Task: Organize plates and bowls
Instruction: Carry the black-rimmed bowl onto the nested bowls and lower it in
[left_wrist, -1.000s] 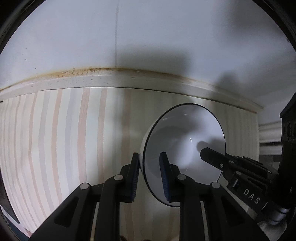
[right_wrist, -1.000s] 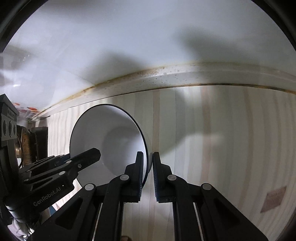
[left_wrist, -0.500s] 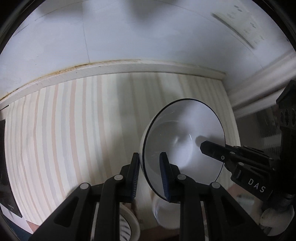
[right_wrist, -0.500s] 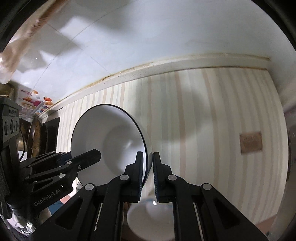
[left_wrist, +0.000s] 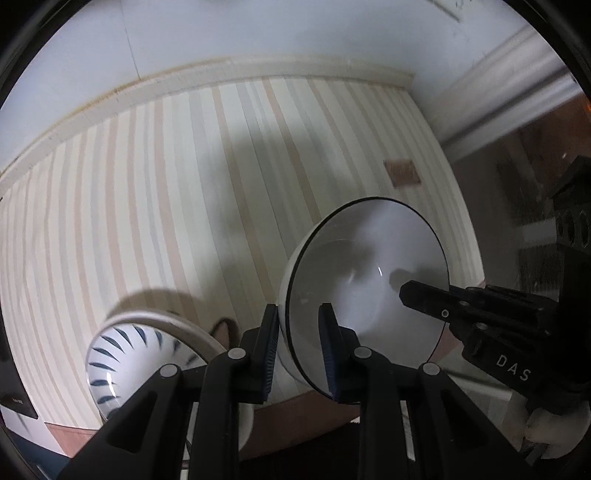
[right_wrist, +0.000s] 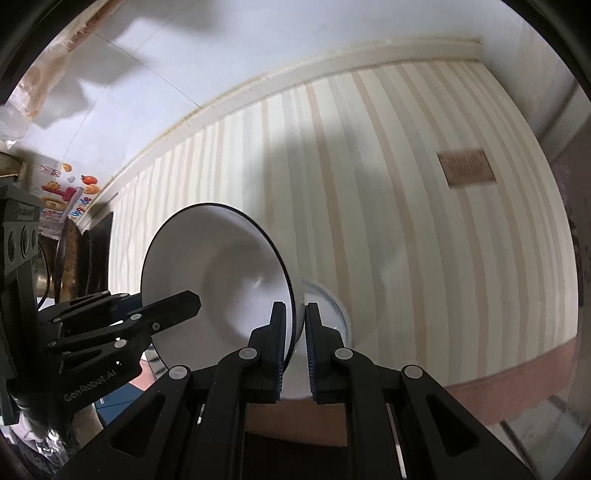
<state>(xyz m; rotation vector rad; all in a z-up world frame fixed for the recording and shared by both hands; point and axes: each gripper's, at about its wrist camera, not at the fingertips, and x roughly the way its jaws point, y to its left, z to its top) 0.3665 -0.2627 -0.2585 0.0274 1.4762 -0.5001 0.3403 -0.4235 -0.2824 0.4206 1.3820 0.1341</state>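
Left hand-held gripper (left_wrist: 295, 339): narrow, pads clamped on the near rim of a white ceramic bowl with a thin black rim line (left_wrist: 369, 280). Right hand-held gripper (right_wrist: 295, 341): nearly closed, pinching the opposite rim of the same bowl. Bowl is tilted almost on edge, held in the air by both grippers over the near edge of the cream-and-tan striped table (left_wrist: 166, 206).

Below left: a white bowl with blue dash markings (left_wrist: 125, 354) resting on the table edge. The right wrist view shows another rounded vessel just behind the fingers; blurred, type unclear.

Risks, judged:
1. Both grips are thin rim pinches on glazed ceramic; uneven pull between the 2 hands could twist the rim out of 1 pair of pads.
2. Lowering while tilted could knock the rim against the patterned bowl and chip it.
3. Placement close to the edge could leave the bowl overhanging.
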